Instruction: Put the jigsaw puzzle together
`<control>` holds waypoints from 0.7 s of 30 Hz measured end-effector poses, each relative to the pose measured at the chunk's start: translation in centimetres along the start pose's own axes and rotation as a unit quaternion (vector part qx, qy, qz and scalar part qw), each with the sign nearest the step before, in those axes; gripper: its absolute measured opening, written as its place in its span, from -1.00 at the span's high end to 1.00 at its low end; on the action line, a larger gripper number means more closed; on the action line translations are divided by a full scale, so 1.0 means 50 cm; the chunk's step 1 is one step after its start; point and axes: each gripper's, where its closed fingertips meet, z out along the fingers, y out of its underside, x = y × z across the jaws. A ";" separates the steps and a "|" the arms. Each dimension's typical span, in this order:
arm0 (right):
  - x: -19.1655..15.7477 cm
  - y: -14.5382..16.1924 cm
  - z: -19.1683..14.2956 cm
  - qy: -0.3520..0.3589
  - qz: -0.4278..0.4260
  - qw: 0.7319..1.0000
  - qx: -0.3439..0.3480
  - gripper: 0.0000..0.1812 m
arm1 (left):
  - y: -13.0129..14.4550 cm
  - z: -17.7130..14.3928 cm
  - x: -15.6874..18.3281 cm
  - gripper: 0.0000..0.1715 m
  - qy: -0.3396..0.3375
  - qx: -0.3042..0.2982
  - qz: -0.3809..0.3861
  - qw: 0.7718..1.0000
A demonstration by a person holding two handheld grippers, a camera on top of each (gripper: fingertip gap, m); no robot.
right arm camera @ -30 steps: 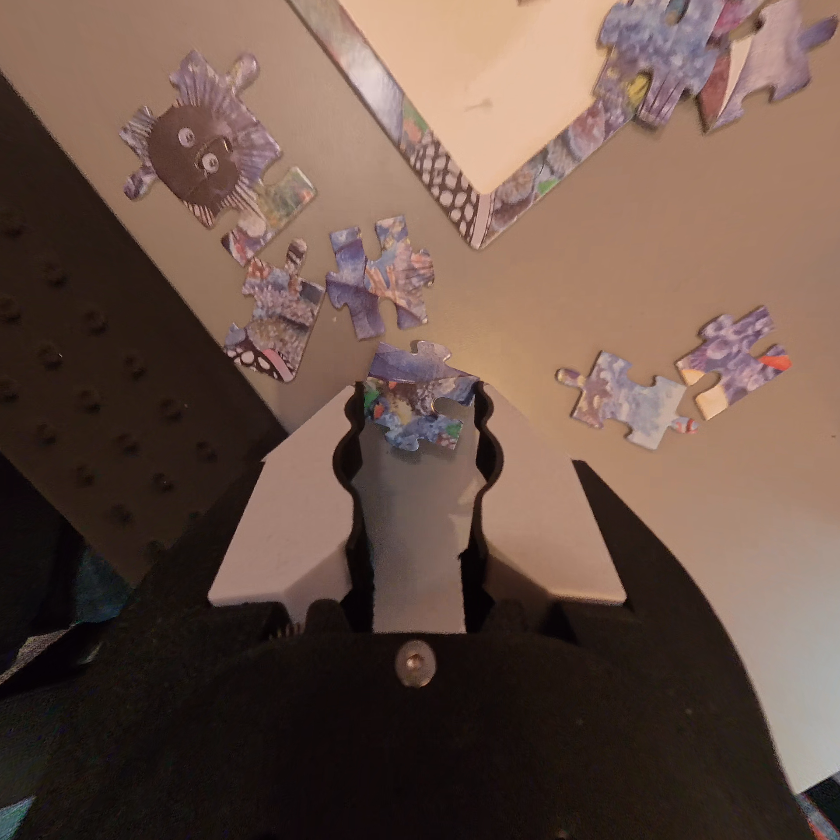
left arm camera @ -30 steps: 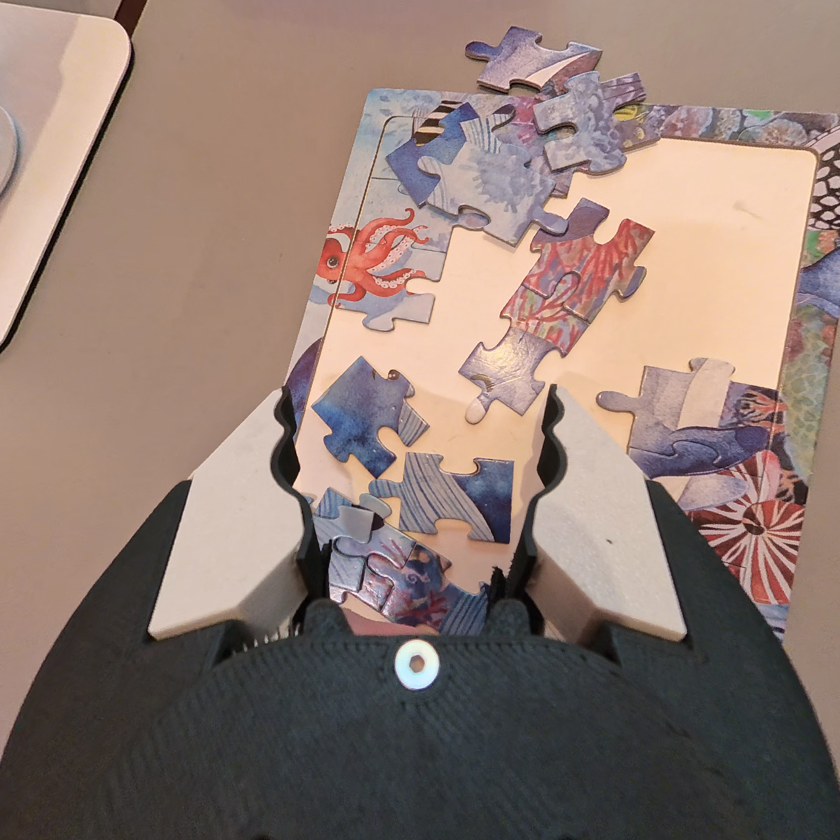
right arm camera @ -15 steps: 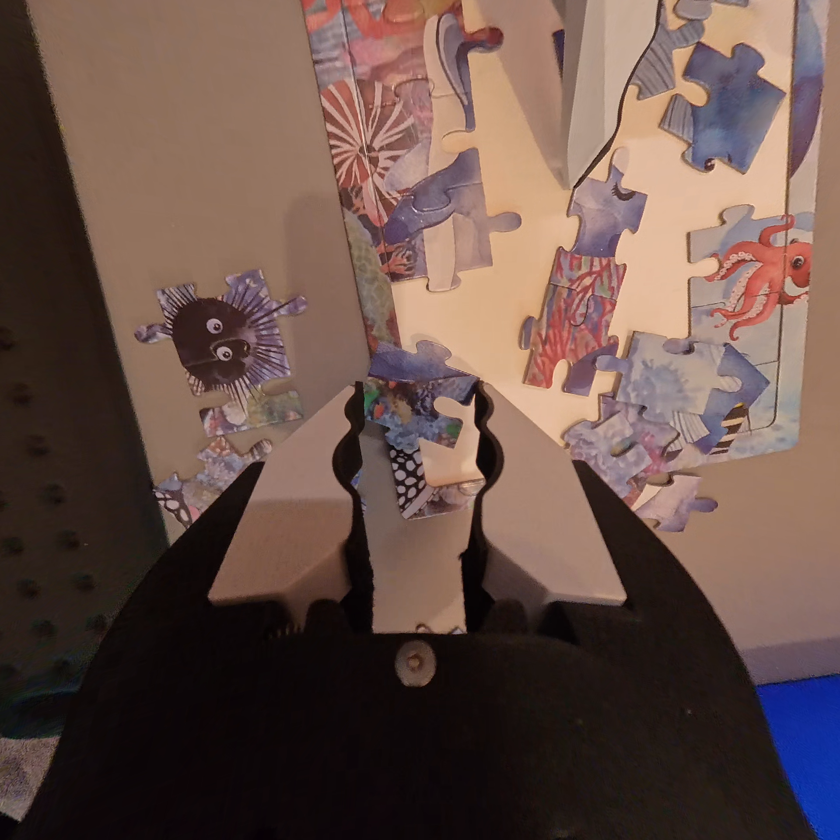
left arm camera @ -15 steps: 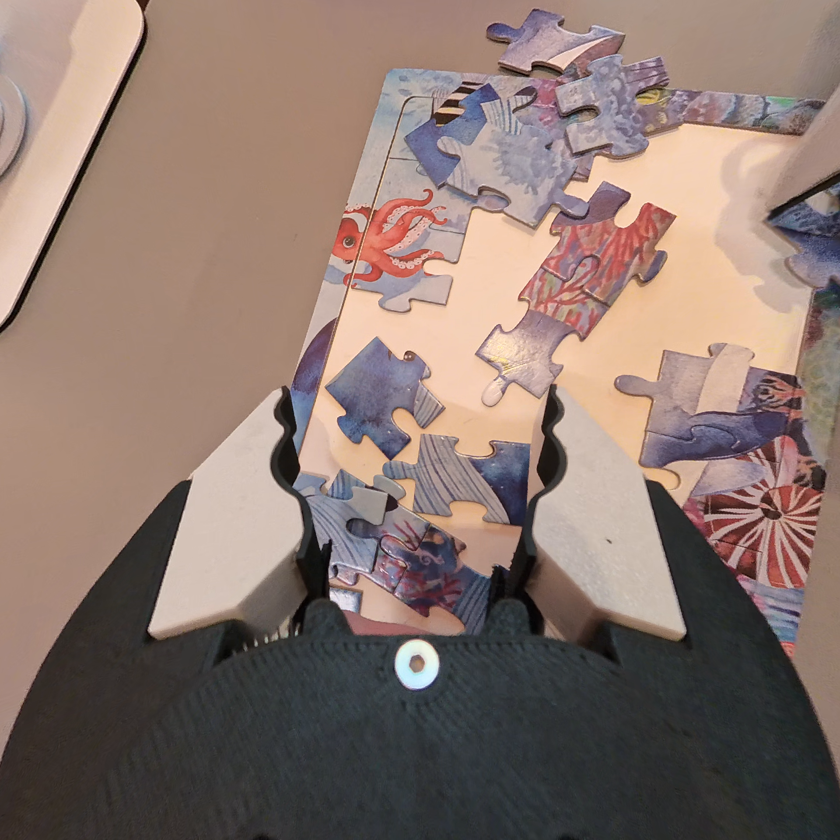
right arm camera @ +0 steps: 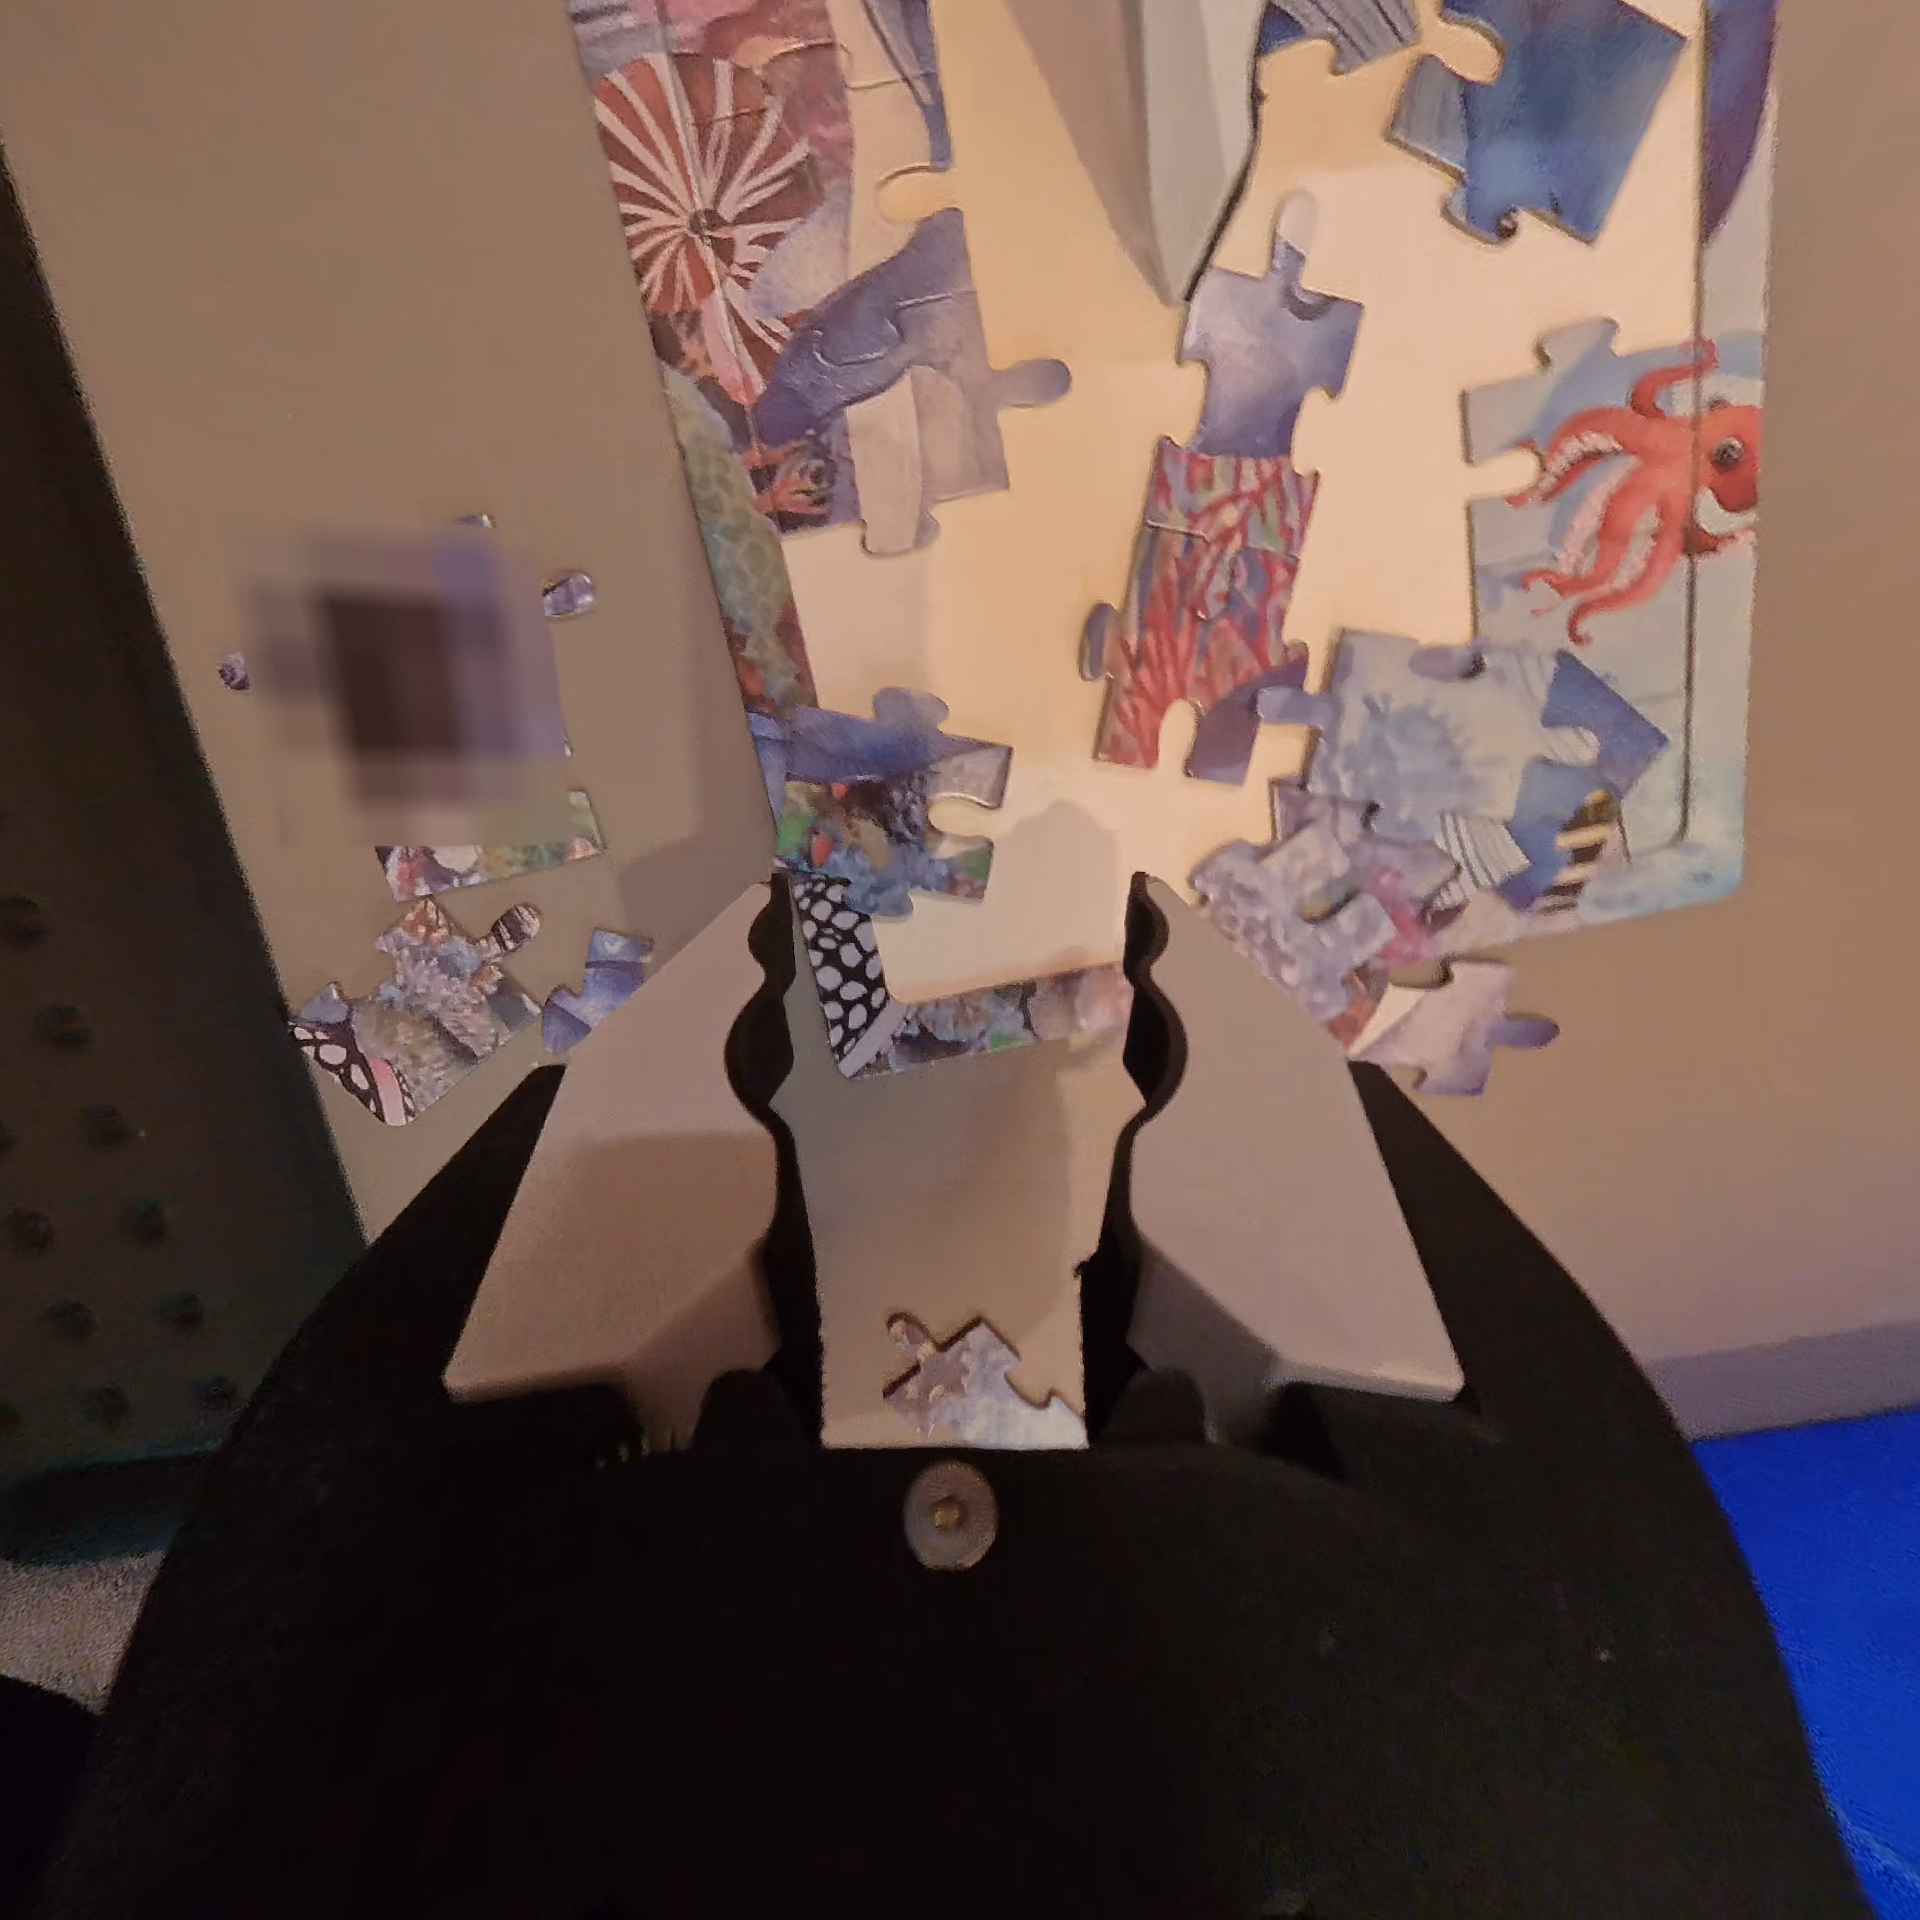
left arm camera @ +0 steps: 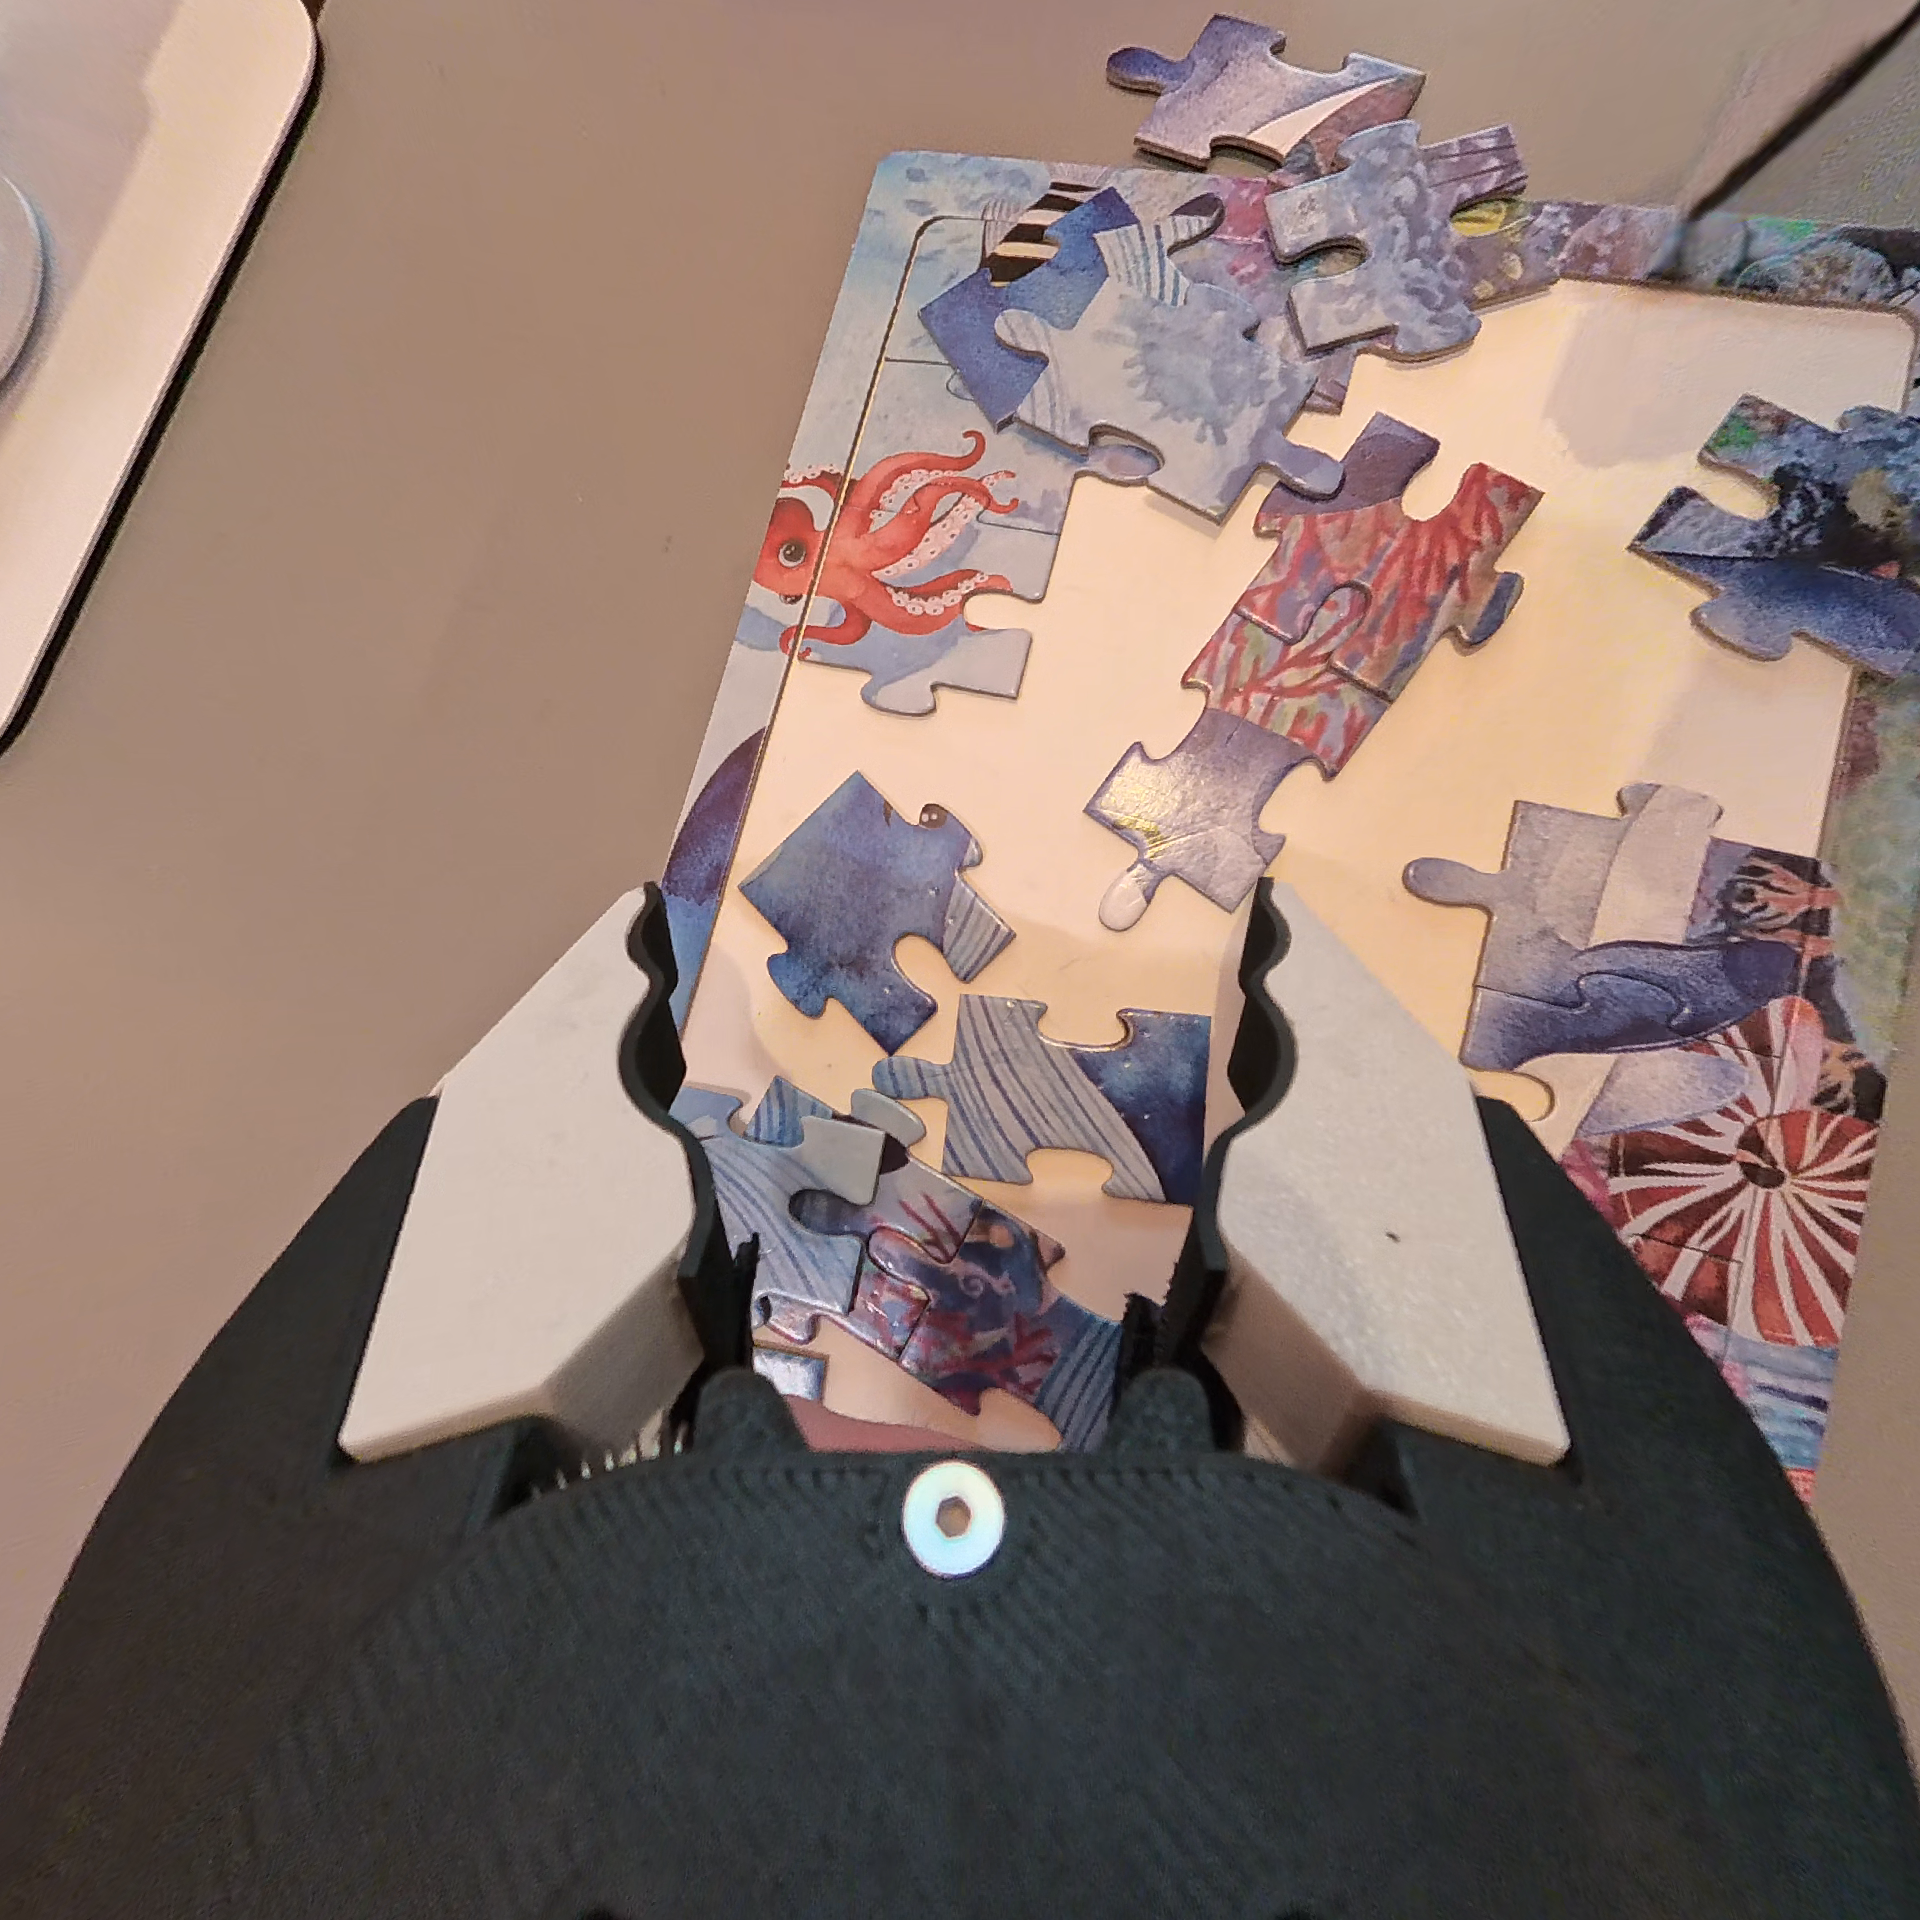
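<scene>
Most of the puzzle tray (left arm camera: 821,717) lies bare on the table (left arm camera: 416,623), its stiff, flat card frame too broad to pinch anywhere but an edge. My left gripper (left arm camera: 951,997) hangs spread and empty over the loose whale pieces (left arm camera: 873,914). My right gripper (right arm camera: 951,935) stands apart too, just short of the reef piece (right arm camera: 883,810) lying in the near corner. Each piece is light, thin and slick, so I judge a grip across a raised edge or tab best.

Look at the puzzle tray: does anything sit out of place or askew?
Yes. At the puzzle tray's far corner, loose pieces lie heaped, overlapping each other and the printed border, one piece lying mostly off the tray on the table.
</scene>
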 end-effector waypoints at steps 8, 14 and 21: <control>-0.041 0.023 -0.014 -0.024 0.069 0.997 0.033 0.36 | 0.003 -0.003 -0.004 -0.24 -0.004 -0.003 0.001 1.000; -0.141 0.003 0.014 -0.069 0.037 0.996 0.035 0.36 | 0.002 -0.002 -0.003 -0.23 -0.004 -0.003 0.001 1.000; -0.207 -0.020 0.040 -0.082 0.019 0.996 0.036 0.29 | 0.000 -0.002 0.000 -0.22 -0.006 -0.005 0.006 1.000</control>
